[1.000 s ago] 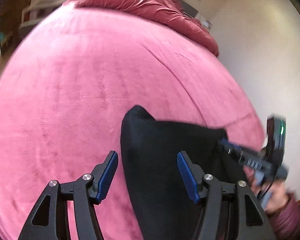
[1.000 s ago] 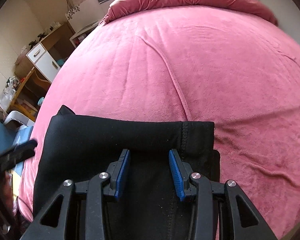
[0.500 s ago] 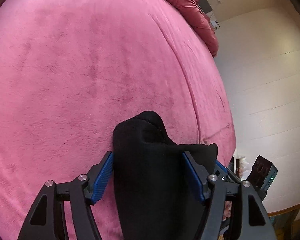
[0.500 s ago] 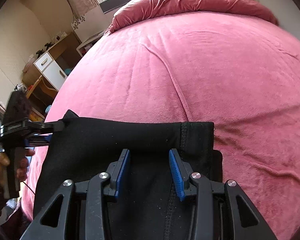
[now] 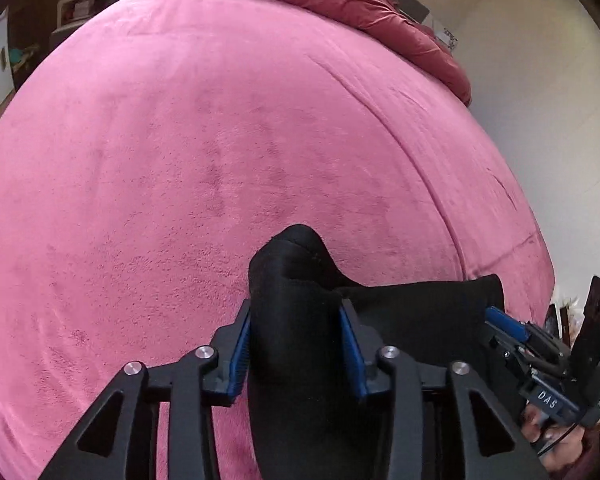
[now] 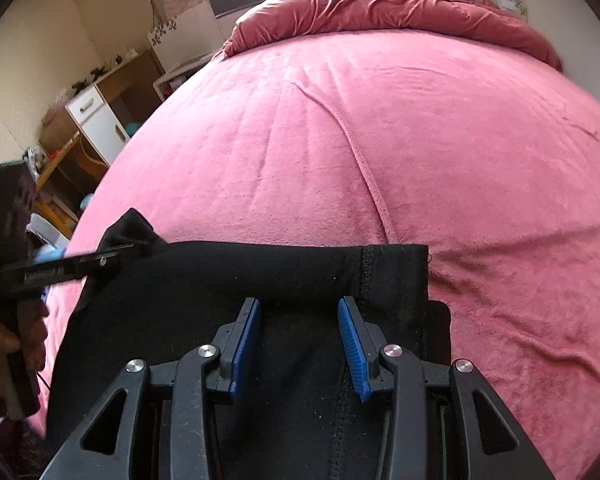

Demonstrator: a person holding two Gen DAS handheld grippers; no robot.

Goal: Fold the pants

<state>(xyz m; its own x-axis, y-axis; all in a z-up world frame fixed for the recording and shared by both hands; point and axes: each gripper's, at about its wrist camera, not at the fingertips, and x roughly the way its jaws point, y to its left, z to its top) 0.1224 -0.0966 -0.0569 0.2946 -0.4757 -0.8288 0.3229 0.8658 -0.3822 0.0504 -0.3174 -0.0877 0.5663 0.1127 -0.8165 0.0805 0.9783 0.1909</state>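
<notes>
The black pants (image 6: 292, 268) lie folded at the near edge of the pink bed (image 6: 380, 140). In the left wrist view my left gripper (image 5: 296, 320) is shut on a bunched corner of the pants (image 5: 296, 280), which sticks up between the blue pads. In the right wrist view my right gripper (image 6: 300, 312) hovers over the pants' folded edge with its jaws apart, the fabric lying under them. The left gripper also shows at the left of that view (image 6: 112, 254), pinching the pants' far corner. The right gripper also shows at the right of the left wrist view (image 5: 504, 322).
A crumpled dark pink duvet (image 6: 380, 4) lies at the head of the bed. A wooden desk with a white drawer unit (image 6: 96, 120) stands left of the bed. A pale wall (image 5: 540, 120) runs along the bed's right side.
My left gripper has closed on the pants' corner, which was only lying between its open jaws before. The right gripper has stayed over the folded edge.
</notes>
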